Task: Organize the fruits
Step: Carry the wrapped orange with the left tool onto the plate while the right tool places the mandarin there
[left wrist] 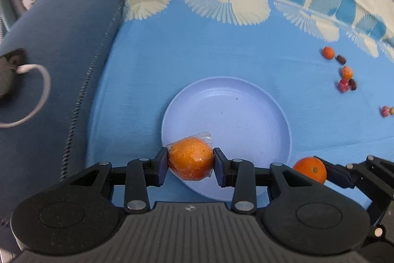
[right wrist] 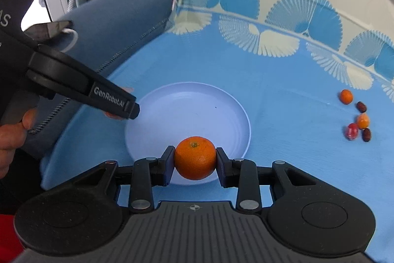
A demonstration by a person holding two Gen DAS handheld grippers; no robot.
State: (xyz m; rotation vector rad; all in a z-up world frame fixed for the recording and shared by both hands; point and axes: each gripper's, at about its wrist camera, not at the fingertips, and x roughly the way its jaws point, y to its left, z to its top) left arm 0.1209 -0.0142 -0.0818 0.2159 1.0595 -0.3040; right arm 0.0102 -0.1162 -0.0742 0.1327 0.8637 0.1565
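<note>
The left hand-held gripper (left wrist: 190, 165) is clenched on a wrapped orange (left wrist: 190, 157), its clear film crinkling out past the pads; the fruit hangs over the near rim of the plate (left wrist: 246, 115). The right hand-held gripper (right wrist: 195, 162) grips a bare orange (right wrist: 195, 157) in the same way, also above the plate's near edge.

To do this step well, I would carry each orange further in over the flat centre of the plate, bring it low until it nearly rests, and only then ease the pads apart, so that neither fruit rolls off the shallow rim. The two grippers sit close together, so setting the oranges down one at a time, on separate halves of the plate, should avoid a knock. The loose film may cling to a pad; a slow release would help.

The plate itself holds nothing yet; it lies on a blue patterned cloth (left wrist: 197, 53). Farther off to the right, a scatter of small fruits (right wrist: 357, 117), orange, red and dark, waits on the cloth, well apart from the plate.
</note>
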